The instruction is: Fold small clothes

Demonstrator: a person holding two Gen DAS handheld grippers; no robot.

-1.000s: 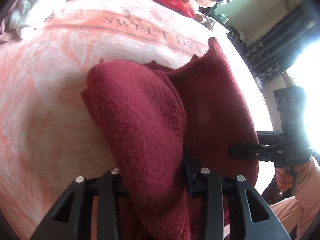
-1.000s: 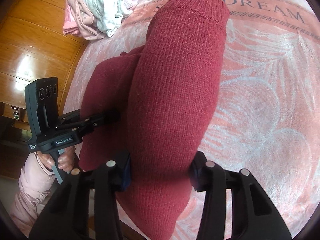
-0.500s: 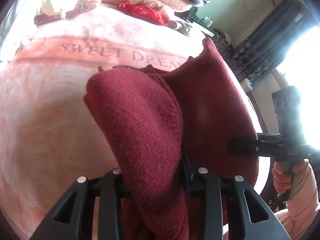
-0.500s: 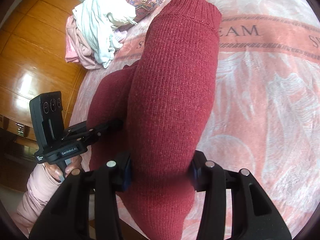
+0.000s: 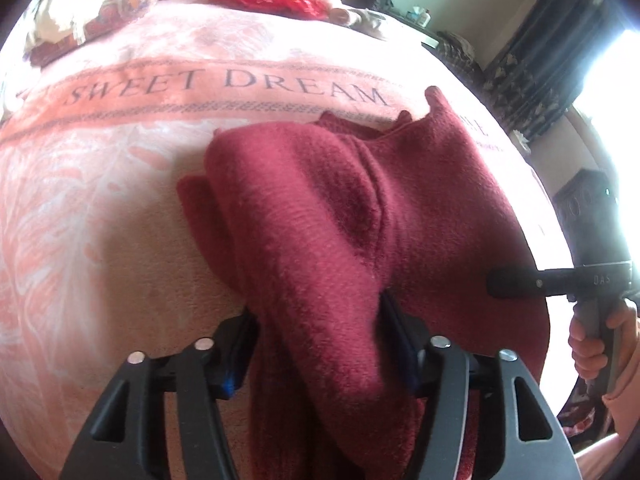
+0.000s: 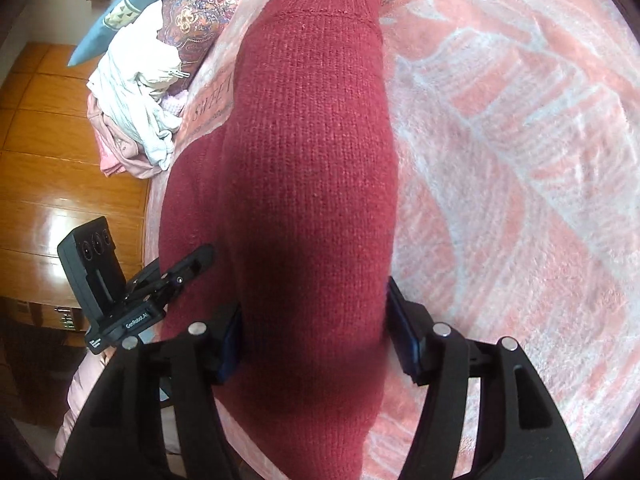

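A maroon knitted garment (image 5: 360,216) lies doubled over on a bed's pink blanket (image 5: 120,208) lettered "SWEET DREAM", a fold apparently just laid. The left tongs (image 5: 320,344) and right tongs (image 6: 316,340) have just been opening, their jaws standing apart with knit still between them (whether the pads still touch the fabric is hard to tell). The next move likely calls for drawing both clear without dragging the fold. A heap of unfolded clothes (image 6: 136,120) waits near the bed's edge, beside patterned pillows (image 6: 200,20).
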